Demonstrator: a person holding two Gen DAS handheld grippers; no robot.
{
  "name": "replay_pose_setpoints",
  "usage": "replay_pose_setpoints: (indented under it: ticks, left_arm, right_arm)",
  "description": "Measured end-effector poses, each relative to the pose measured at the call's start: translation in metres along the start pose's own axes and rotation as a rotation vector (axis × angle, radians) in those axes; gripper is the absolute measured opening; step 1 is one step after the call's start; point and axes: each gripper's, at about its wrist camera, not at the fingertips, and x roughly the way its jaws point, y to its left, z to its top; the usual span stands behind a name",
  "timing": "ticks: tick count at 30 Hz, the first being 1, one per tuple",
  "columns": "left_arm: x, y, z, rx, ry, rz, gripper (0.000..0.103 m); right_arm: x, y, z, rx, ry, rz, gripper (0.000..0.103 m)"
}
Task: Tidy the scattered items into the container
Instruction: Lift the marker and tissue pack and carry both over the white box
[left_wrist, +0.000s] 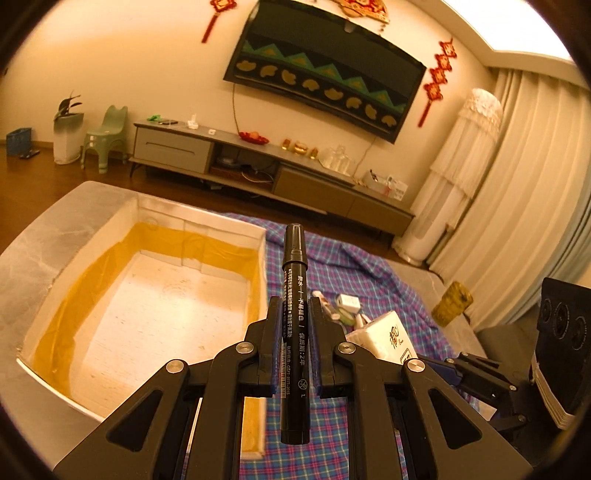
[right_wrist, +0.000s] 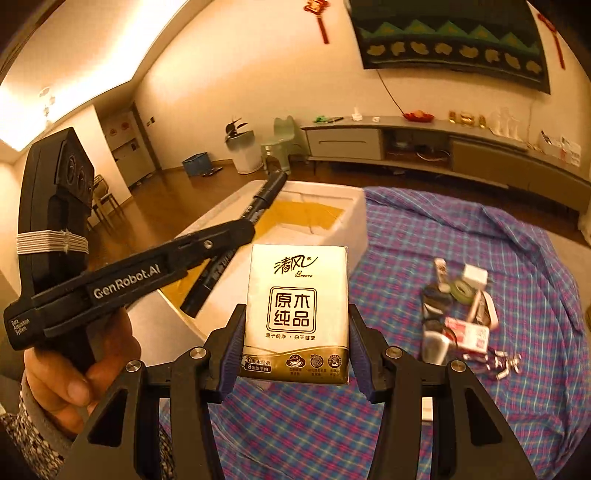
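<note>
light: warm amber, ceiling panel glare | focus: mostly sharp — slight blur | edges: fisheye bending — dark vignette

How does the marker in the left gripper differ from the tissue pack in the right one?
The black marker is slim and round; the tissue pack is flat, wide and pale gold. The left gripper is nearly shut on the marker; the right gripper stands wider around the pack. Both are held clear of the cloth.
</note>
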Motion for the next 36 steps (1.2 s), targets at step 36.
replay_pose_setpoints:
  ticks: [36]
  left_arm:
    - [0.046,0.111,0.033,-0.219,0.084,0.137,0.013]
  right_arm:
    - [0.105,0.024,0.076,-0.054,0.105,-0.006,0.052]
